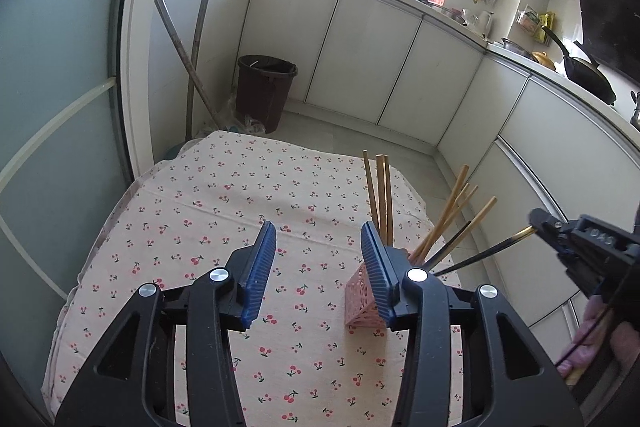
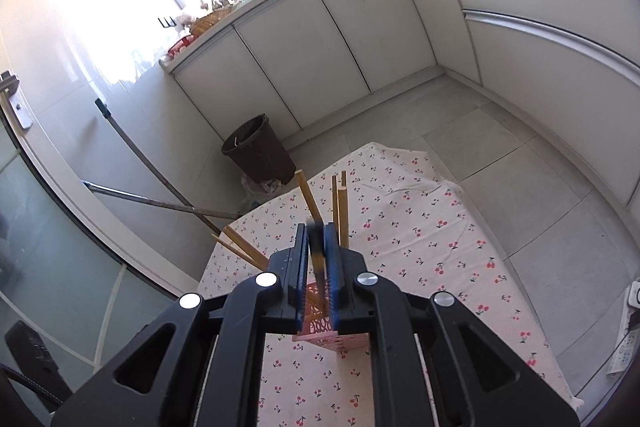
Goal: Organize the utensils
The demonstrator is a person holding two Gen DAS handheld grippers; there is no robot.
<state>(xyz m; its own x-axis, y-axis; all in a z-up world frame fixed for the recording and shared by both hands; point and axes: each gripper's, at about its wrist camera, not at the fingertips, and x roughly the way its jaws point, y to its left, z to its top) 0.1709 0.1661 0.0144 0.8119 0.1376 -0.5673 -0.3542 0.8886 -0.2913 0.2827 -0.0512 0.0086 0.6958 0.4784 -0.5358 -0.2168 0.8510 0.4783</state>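
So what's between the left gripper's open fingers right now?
Nothing but bare cherry-print cloth shows between the left gripper's fingers in the left wrist view. The pink holder stands just behind its right finger, outside the gap.

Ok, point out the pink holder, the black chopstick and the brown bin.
pink holder point(image 1: 357, 294), left wrist view, on its lattice side wall.
black chopstick point(image 1: 486, 254), left wrist view, mid-shaft.
brown bin point(image 2: 260, 153), right wrist view, on its outer wall.

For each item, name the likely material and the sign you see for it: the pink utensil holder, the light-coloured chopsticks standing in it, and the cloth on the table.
Pink holder: probably moulded plastic; uniform matte pink, cut-out lattice walls.
Light chopsticks: likely bamboo or wood; tan, matte, squared ends.
Tablecloth: woven fabric, perhaps cotton; creases, printed cherries, no shine.
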